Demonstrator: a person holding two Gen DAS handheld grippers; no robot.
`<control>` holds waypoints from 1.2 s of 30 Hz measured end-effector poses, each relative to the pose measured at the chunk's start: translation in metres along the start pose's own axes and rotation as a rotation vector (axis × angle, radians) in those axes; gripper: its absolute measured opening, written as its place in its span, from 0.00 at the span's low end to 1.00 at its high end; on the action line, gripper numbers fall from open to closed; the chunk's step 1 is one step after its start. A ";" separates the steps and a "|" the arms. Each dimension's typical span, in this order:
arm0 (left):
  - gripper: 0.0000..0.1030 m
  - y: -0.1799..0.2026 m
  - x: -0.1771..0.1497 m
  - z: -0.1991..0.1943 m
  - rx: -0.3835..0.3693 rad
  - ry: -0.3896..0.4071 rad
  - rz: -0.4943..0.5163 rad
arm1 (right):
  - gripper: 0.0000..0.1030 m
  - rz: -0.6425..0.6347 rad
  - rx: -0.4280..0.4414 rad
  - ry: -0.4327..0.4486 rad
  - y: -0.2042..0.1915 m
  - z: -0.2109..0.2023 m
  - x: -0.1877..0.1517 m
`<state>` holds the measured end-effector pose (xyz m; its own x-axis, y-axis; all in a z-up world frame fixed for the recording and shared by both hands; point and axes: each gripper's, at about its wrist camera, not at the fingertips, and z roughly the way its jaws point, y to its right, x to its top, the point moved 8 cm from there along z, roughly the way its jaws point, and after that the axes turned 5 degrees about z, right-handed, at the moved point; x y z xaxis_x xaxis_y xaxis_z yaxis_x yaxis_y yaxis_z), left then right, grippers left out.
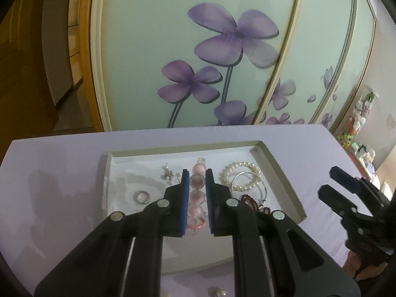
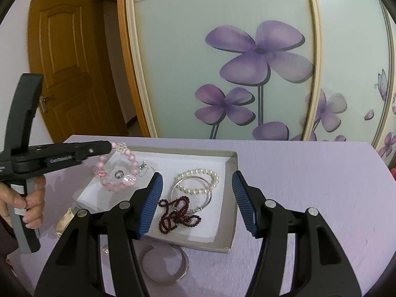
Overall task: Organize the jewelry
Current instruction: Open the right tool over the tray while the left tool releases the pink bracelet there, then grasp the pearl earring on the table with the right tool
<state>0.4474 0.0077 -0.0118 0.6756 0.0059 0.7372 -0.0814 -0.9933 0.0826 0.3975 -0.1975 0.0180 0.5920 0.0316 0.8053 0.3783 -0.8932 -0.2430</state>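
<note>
My left gripper (image 1: pixel 197 175) is shut on a pink bead bracelet (image 1: pixel 197 196) and holds it hanging over the left part of a shallow white tray (image 1: pixel 279 180); in the right wrist view the bracelet (image 2: pixel 118 170) dangles from the left gripper (image 2: pixel 109 146). In the tray (image 2: pixel 232 198) lie a pearl bracelet (image 2: pixel 198 182), a silver bangle (image 2: pixel 191 193), dark red beads (image 2: pixel 178 214), a ring (image 2: pixel 119 174) and small earrings (image 2: pixel 144 169). My right gripper (image 2: pixel 197 203) is open and empty above the tray's near edge, and it also shows at the right of the left wrist view (image 1: pixel 330 180).
The tray sits on a lilac table (image 2: pixel 309 198). An open silver cuff (image 2: pixel 164 264) lies in front of the tray, with a small pearl piece (image 2: pixel 106 249) and a pale object (image 2: pixel 64 219) at the left. A flowered wardrobe door (image 2: pixel 247 61) stands behind.
</note>
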 end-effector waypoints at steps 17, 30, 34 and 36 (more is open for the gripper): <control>0.53 -0.058 -0.011 -0.071 0.113 0.113 -0.095 | 0.58 -0.027 0.008 0.034 -0.006 -0.040 -0.014; 0.64 -0.035 -0.107 -0.127 0.106 0.098 -0.069 | 0.46 -0.029 0.008 -0.107 -0.015 -0.056 -0.091; 0.67 -0.013 -0.130 -0.123 0.083 0.070 -0.042 | 0.44 -0.033 -0.009 -0.185 -0.017 -0.049 -0.116; 0.68 -0.006 -0.136 -0.119 0.075 0.057 -0.030 | 0.43 -0.039 -0.026 -0.217 -0.018 -0.046 -0.125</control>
<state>0.2684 0.0267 -0.0326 0.6343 0.0401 0.7720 -0.0054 -0.9984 0.0563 0.2844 -0.2061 -0.0532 0.7175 0.1600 0.6779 0.3872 -0.9007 -0.1972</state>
